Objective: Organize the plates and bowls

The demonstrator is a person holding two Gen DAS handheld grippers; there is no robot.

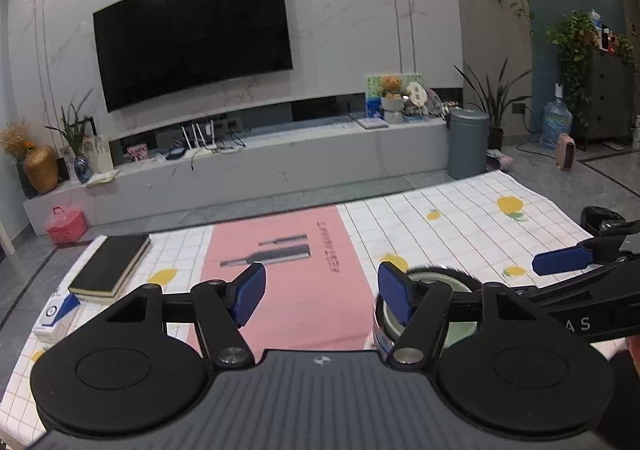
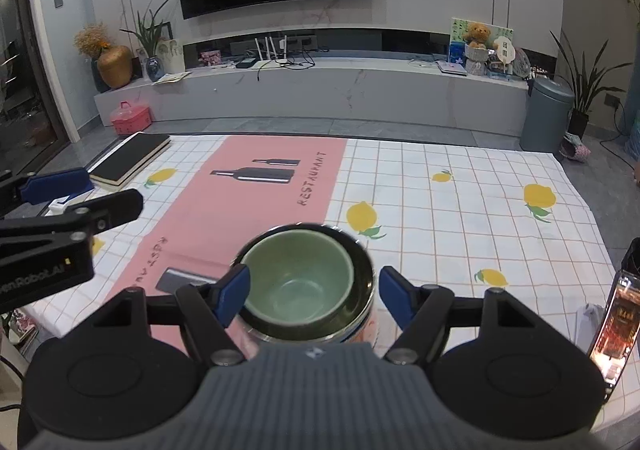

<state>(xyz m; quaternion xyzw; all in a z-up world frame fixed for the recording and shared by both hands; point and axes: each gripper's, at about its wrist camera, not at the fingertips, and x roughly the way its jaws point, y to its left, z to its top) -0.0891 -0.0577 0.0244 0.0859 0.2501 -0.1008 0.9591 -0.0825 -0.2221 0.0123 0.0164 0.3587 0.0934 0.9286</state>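
A pale green bowl [image 2: 298, 282] sits nested inside a larger steel bowl [image 2: 363, 270], at the right edge of the pink placemat [image 2: 260, 202]. My right gripper [image 2: 313, 294] hovers over this stack, open, one blue pad on each side of it and neither pressing on it. In the left wrist view the same stack [image 1: 442, 280] shows behind the right finger. My left gripper [image 1: 323, 296] is open above the placemat [image 1: 304, 290] with nothing between its pads. Its fingers [image 2: 56, 182] reach in at the left of the right wrist view.
A black book [image 2: 130, 158] lies at the table's far left corner, with a small white and blue box [image 1: 56, 314] nearer. A phone [image 2: 612, 330] stands propped at the near right edge. The lemon-print tablecloth [image 2: 460, 210] covers the table.
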